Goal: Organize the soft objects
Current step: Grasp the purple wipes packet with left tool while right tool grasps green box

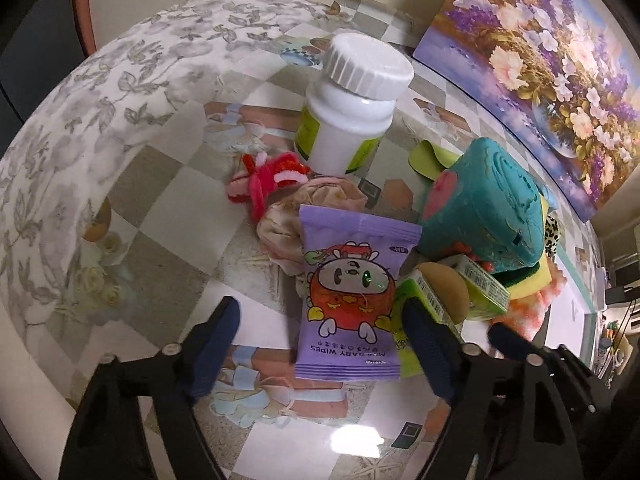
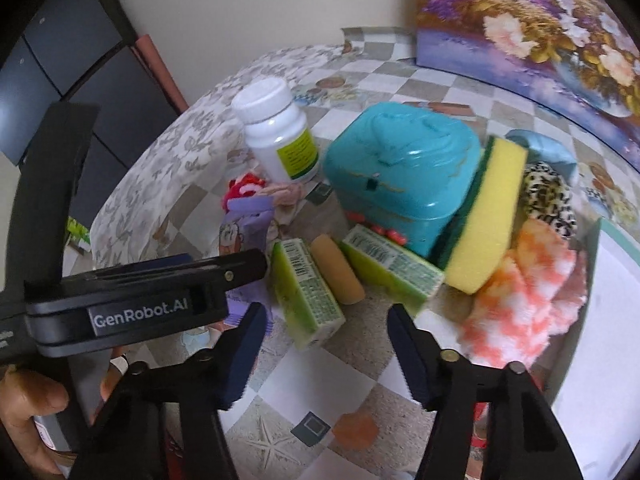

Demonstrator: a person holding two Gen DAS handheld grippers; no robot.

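A purple baby wipes pack [image 1: 352, 300] lies on the table between the jaws of my open left gripper [image 1: 324, 340], which is not closed on it. Behind it lie a beige cloth [image 1: 296, 224] and a red plush toy [image 1: 268, 180]. My right gripper [image 2: 326, 344] is open and empty, just in front of two green soap boxes [image 2: 308, 292] with a tan sponge [image 2: 336, 272] between them. A yellow sponge [image 2: 488, 216], an orange-white fluffy cloth [image 2: 524, 292] and a leopard scrunchie [image 2: 548, 196] lie to the right. The left gripper's body [image 2: 140, 300] shows in the right wrist view.
A white pill bottle [image 1: 352, 108] and a teal plastic box [image 2: 400, 172] stand among the soft things. A flower painting [image 1: 532, 48] leans on the wall behind. A white tray [image 2: 608, 320] sits at the right. The table edge curves at the left.
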